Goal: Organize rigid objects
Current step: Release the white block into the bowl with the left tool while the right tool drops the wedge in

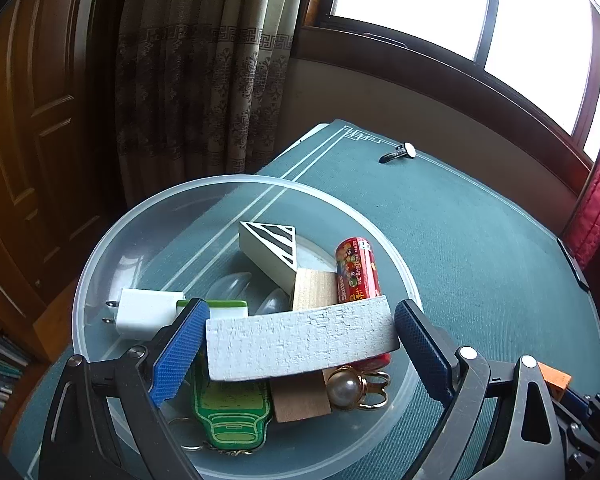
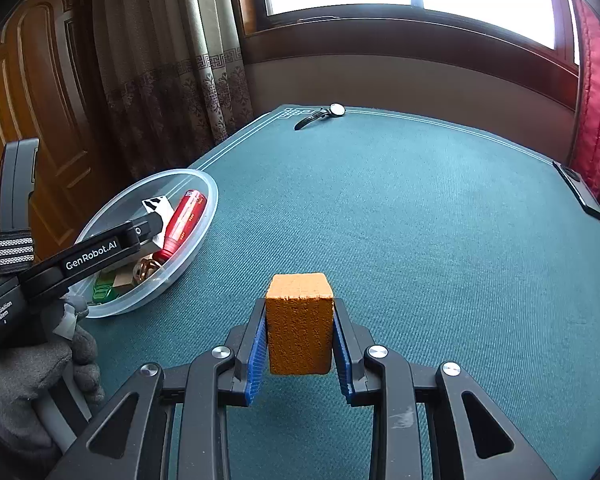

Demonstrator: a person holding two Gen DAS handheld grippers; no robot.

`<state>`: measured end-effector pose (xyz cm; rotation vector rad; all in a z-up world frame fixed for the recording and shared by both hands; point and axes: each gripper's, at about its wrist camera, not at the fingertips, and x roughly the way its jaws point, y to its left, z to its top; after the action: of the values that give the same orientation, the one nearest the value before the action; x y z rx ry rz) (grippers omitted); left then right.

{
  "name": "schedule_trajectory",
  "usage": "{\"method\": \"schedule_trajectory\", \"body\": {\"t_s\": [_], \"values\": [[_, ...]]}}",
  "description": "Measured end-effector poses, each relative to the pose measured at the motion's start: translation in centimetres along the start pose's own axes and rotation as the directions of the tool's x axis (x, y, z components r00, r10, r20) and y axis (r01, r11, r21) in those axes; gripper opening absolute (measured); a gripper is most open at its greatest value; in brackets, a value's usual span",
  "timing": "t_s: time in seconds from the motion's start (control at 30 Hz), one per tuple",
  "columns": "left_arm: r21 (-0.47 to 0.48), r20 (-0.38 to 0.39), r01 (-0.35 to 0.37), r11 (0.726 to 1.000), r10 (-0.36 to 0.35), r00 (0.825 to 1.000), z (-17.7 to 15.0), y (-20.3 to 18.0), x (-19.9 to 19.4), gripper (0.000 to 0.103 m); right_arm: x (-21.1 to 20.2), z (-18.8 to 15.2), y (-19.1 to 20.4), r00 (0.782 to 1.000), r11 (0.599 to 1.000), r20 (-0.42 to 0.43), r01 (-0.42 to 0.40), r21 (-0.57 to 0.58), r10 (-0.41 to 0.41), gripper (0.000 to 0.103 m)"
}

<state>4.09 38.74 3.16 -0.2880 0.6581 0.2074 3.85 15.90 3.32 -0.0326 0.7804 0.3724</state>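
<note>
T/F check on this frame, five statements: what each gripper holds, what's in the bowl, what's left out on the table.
1. The right gripper is shut on an orange block. True.
2. The left gripper holds the red candy tube. False: the white curved block sits between its jaws over the clear bowl; the red candy tube lies in the bowl.
3. A white charger plug is in the bowl. True.
4. The wristwatch is in the bowl. False: the wristwatch lies on the green table cover near the far edge.
5. The bowl is opaque metal. False: it is clear plastic.
</note>
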Motion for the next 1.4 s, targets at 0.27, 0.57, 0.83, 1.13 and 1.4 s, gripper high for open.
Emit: {"method": "schedule_trajectory", "body": {"t_s": [0.27,0.57,0.83,1.13,1.4], "values": [[-0.036,0.012,-0.014,0.999,0.015,1.0,0.7,1.5,-0.3,0.094,0.4,1.2,1.6,1.0,0.999,0.015,-0.019,-0.033,0.019,0.032],[-0.09,0.051,-0.025,0.996,0.03,0.998,2.0,3.6,-1.6,0.094,1.5,3.7,4.7,0.996,0.993,0.026,-0.078,-0.088,0.08,0.032],[-0.158,0.086,-0.051,0.986,0.065,0.994,3.0,6.3,-2.9,0.094,2.7,5.0,8.1,0.99,0.981,0.009,-0.138,-0.135,0.14,0.032],[-0.195,0.101,-0.06,0.979,0.081,0.992,3.4,7.6,-3.6,0.094,4.7,7.2,11.2,0.971,0.962,-0.007,-0.239,-0.134,0.24,0.045],[-0.192,0.101,-0.064,0.979,0.085,0.991,3.4,7.5,-3.4,0.094,5.2,6.0,9.3,0.978,0.973,-0.032,-0.209,-0.102,0.207,0.059]]}}
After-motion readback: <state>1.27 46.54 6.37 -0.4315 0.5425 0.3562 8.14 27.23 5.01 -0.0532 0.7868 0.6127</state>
